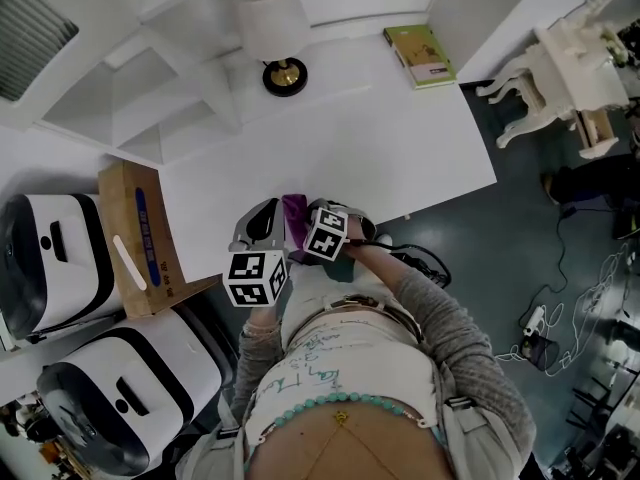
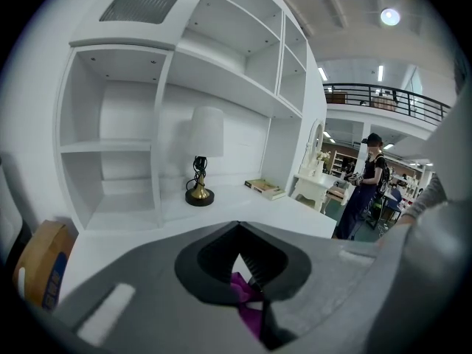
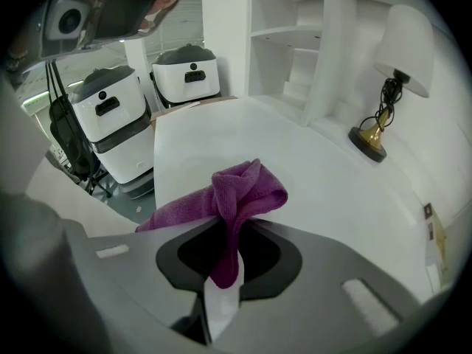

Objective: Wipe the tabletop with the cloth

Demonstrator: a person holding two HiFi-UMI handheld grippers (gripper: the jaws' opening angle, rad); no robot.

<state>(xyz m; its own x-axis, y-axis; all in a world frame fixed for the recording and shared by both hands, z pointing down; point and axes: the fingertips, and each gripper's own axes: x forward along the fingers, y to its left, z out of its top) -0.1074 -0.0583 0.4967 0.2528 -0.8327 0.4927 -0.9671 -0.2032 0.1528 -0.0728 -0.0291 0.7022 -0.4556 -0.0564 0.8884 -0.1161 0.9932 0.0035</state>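
A purple cloth (image 1: 294, 218) hangs bunched between my two grippers at the near edge of the white tabletop (image 1: 380, 138). My left gripper (image 1: 268, 216) is on its left side and my right gripper (image 1: 322, 214) on its right, nearly touching. In the right gripper view the cloth (image 3: 236, 198) rises in a folded lump out of the right gripper (image 3: 228, 231), whose jaws are shut on it. In the left gripper view a small purple piece of cloth (image 2: 245, 290) sits pinched low between the jaws of the left gripper (image 2: 237, 231), whose tips meet.
A white lamp (image 1: 275, 28) with a gold base and a green book (image 1: 420, 56) stand at the table's far side. A cardboard box (image 1: 140, 238) and two white machines (image 1: 50, 268) sit left. White furniture (image 1: 560, 68) and floor cables (image 1: 560, 328) lie right. A person (image 2: 365, 183) stands beyond.
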